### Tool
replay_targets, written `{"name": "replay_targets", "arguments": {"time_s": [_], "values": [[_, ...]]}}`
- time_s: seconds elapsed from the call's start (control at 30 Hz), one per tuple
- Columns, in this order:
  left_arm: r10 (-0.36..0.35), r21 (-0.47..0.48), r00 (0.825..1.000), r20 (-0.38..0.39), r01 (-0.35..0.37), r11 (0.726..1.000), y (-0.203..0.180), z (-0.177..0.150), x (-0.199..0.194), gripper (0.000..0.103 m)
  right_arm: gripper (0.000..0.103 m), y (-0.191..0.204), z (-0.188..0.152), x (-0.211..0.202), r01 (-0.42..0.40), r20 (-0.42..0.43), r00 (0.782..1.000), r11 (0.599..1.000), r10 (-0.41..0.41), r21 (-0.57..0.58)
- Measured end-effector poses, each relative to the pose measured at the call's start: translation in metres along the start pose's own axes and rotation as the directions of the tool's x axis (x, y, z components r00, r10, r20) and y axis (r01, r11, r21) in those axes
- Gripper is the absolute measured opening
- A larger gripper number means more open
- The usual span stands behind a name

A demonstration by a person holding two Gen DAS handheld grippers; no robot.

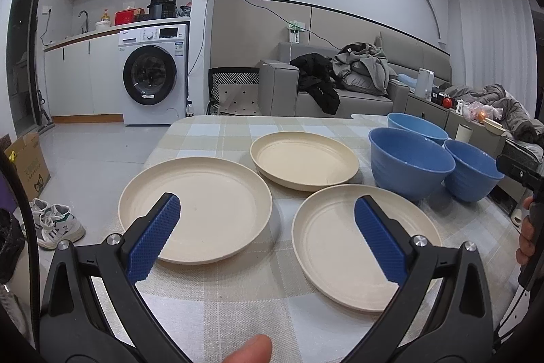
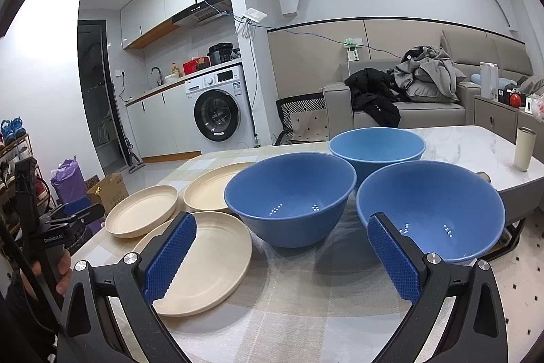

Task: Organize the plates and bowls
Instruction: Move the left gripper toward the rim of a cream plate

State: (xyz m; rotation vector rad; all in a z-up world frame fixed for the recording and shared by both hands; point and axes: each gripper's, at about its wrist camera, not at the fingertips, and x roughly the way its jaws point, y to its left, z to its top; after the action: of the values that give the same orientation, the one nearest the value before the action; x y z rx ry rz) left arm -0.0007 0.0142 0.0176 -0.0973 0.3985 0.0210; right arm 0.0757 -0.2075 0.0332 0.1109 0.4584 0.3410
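Between wide-apart left gripper [image 1: 267, 213] jaws — two cream plates [image 1: 195, 213], untouched.

left claw [image 1: 267, 210] gapes wide above three cream plates [image 1: 195, 210], three blue bowls [image 1: 411, 162] behind.

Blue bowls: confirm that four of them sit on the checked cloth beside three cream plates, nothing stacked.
Wrong count: there are three blue bowls, not four, as the right wrist view shows. The three cream plates lie beside them, nothing stacked.
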Motion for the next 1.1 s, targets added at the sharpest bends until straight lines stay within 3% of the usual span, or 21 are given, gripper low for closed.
{"name": "replay_targets", "arguments": {"time_s": [0.2,0.4,0.53,1.1], "values": [[0.023,0.004,1.0,-0.009,-0.023,1.0,0.0,0.013,-0.011,0.102,0.103,0.018,0.011,-0.002,-0.021,-0.011,1.0,1.0,0.02,-0.013],[-0.005,0.028,0.998,-0.067,0.007,1.0,-0.002,0.027,-0.02,0.102,0.103,0.038,0.02,0.0,-0.039,-0.035,0.999,0.999,0.038,-0.033],[0.002,0.039,0.999,-0.055,0.001,0.999,-0.003,0.035,-0.032,0.102,0.103,0.051,0.026,0.004,-0.054,-0.053,0.997,0.997,0.051,-0.053],[0.039,-0.092,0.99,-0.133,-0.052,0.994,0.048,0.054,-0.034,0.102,0.103,0.095,0.045,0.04,-0.136,-0.116,0.986,0.985,0.124,-0.105]]}}
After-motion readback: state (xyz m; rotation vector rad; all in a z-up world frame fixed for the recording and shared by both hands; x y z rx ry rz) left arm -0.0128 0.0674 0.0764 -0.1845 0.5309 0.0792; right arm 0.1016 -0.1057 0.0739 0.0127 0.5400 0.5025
